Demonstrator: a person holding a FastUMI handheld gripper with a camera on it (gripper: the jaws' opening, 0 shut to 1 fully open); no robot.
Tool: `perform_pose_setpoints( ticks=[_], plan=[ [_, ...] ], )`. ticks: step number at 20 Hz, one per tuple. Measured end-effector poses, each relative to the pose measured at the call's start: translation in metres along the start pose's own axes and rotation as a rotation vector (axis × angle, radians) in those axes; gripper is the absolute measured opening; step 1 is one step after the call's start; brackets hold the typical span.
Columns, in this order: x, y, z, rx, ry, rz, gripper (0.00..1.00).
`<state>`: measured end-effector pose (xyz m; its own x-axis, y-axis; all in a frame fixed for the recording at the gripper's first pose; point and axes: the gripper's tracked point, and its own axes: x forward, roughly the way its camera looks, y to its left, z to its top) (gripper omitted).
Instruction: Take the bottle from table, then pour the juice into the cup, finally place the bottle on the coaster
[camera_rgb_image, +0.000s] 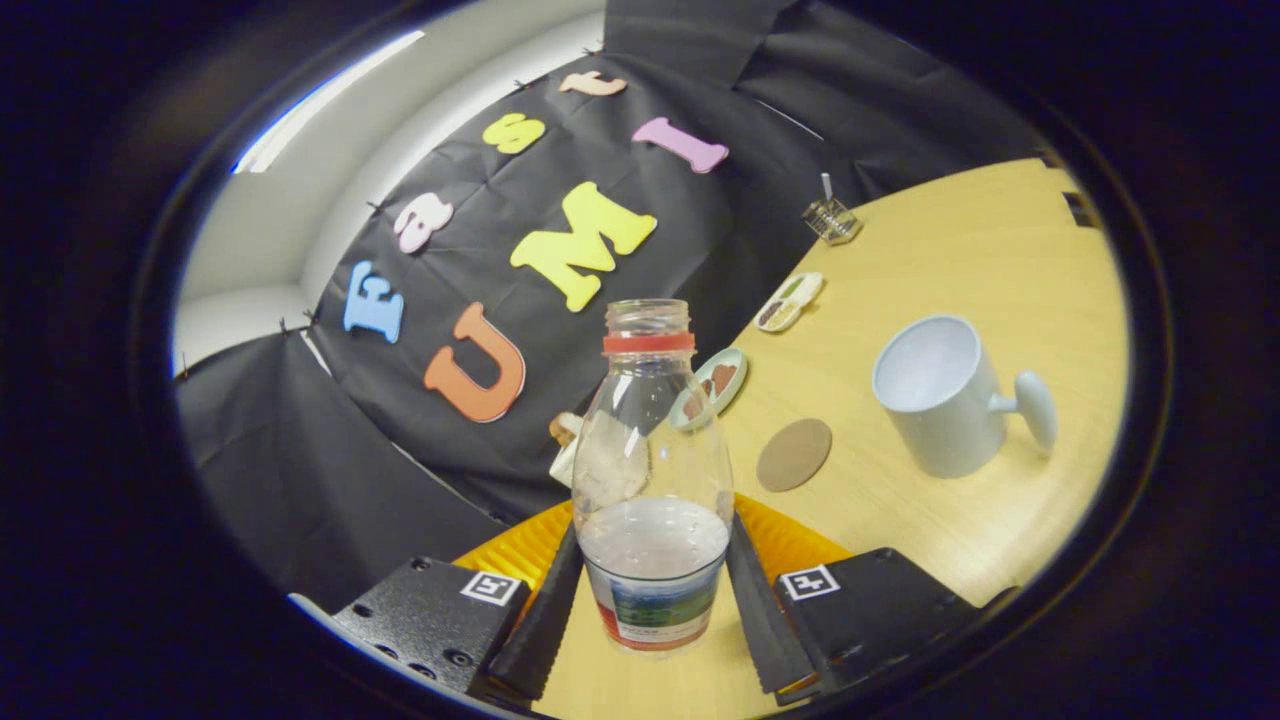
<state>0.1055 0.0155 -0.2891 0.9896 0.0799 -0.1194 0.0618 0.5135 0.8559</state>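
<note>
fingers (654, 600) pinched on uncapped bottle (652, 470), coaster (794, 454) just beyond, cup (942, 395) farther off on table (1000, 260)

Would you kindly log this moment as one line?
gripper: shut on clear plastic bottle | bottle: uncapped, lifted | white cup: upright | brown round coaster: bare

- I count one bottle (652, 480), clamped between the two fingers of my one gripper (652, 610).
- One cup (945, 395), off to the right of the bottle.
- One round coaster (794, 454), between bottle and cup.
- Two small dishes (715, 385) (790, 301) beyond the bottle.
- One wire holder (831, 220) farthest behind, on the one desk (1000, 260).
</note>
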Motion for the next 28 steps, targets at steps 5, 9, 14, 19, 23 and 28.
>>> perform_pose_setpoints(
  ticks=[5,9,14,19,23,28],
  plan=[
    [-0.006,-0.001,0.009,0.188,-0.002,0.015,0.79],
    [-0.007,0.003,0.022,0.34,0.007,0.057,0.79],
    [-0.009,0.001,0.034,0.525,0.005,0.077,0.79],
    [-0.011,0.002,0.044,0.644,-0.005,0.098,0.79],
    [-0.014,0.007,0.05,0.689,-0.007,0.115,0.79],
    [-0.017,0.011,0.051,0.764,-0.008,0.137,0.79]
  ],
)
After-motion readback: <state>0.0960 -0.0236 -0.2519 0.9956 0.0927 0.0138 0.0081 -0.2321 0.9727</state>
